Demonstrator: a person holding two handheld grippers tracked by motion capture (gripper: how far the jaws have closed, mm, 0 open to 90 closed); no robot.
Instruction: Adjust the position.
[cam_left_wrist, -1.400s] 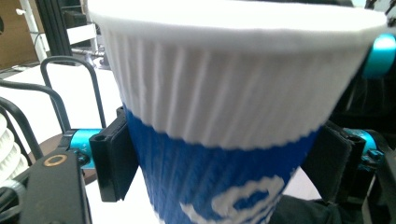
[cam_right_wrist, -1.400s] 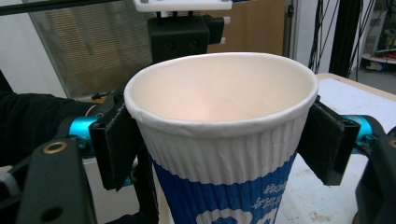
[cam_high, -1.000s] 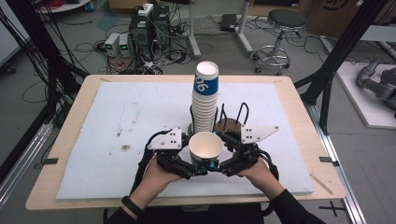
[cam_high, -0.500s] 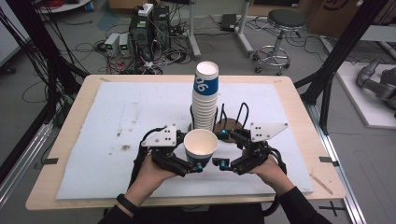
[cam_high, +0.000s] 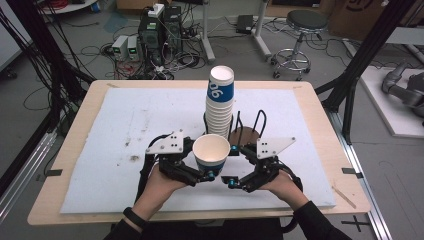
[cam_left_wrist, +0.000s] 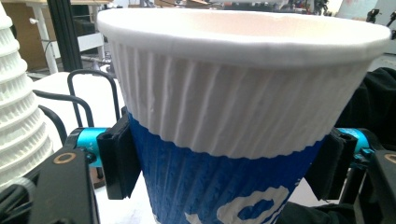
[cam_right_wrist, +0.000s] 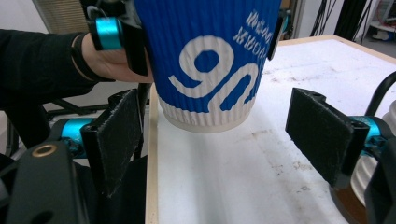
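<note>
Cup (cam_high: 211, 152) lifted clear of mat (cam_high: 120, 135), just before stack (cam_high: 220, 100); left gripper (cam_high: 202, 167) clamps it; right gripper (cam_high: 235, 167) wide open, empty; placement pending.

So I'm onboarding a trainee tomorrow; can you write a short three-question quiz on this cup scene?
1. True or false: the left gripper is shut on the blue-and-white ribbed paper cup.
2. The right gripper's jaws are: A) clamped on the cup, B) open below the cup, C) holding the tall stack of paper cups.
3. Fill in: the held cup is off the white foam mat, with its open mouth facing ____.

Key: 1 true; 2 B; 3 up.
</note>
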